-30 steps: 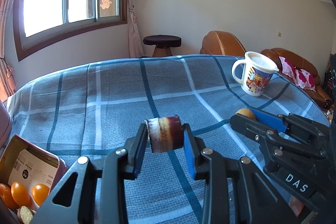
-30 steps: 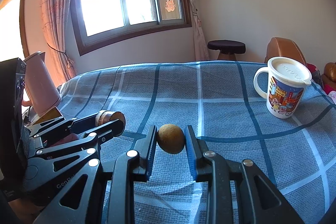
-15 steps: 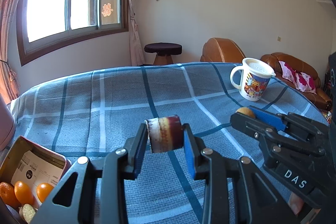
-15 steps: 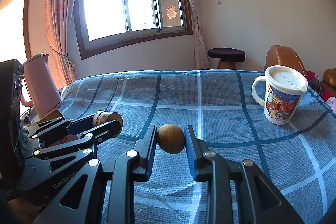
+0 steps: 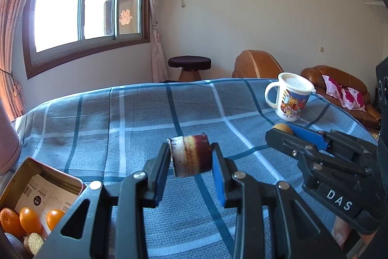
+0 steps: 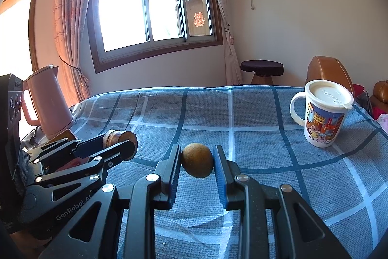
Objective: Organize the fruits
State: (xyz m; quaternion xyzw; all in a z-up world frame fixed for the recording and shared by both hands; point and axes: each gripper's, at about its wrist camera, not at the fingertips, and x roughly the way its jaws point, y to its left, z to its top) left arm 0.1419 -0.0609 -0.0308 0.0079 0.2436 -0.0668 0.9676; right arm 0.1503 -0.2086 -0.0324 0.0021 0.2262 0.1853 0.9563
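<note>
Two grippers are up over the blue checked bench (image 5: 135, 113), each with a piece of fruit in its grip. My left gripper (image 5: 191, 159) has its jaws pinching a short, dark red and brown cylindrical fruit piece (image 5: 190, 154) by its two flat ends, holding it clear of the cloth. My right gripper (image 6: 197, 160) has its jaws pressed on a small round brown fruit (image 6: 197, 160), also lifted off the cloth.

Taking the cartoon mug (image 6: 321, 113) as my landmark: it stands upright with its lid on, on the cloth. From the right wrist camera, the round fruit hangs to the left of the mug and nearer to me, well apart from it. The cylindrical piece sits further left again, beside the right gripper's fingers. A pink kettle (image 6: 47, 101) stands far to the left of the mug at the bench edge. From the left wrist camera, an open tin box (image 5: 46, 182) lies far left of the mug and close to me, holding several small orange fruits (image 5: 29, 220) near its front
</note>
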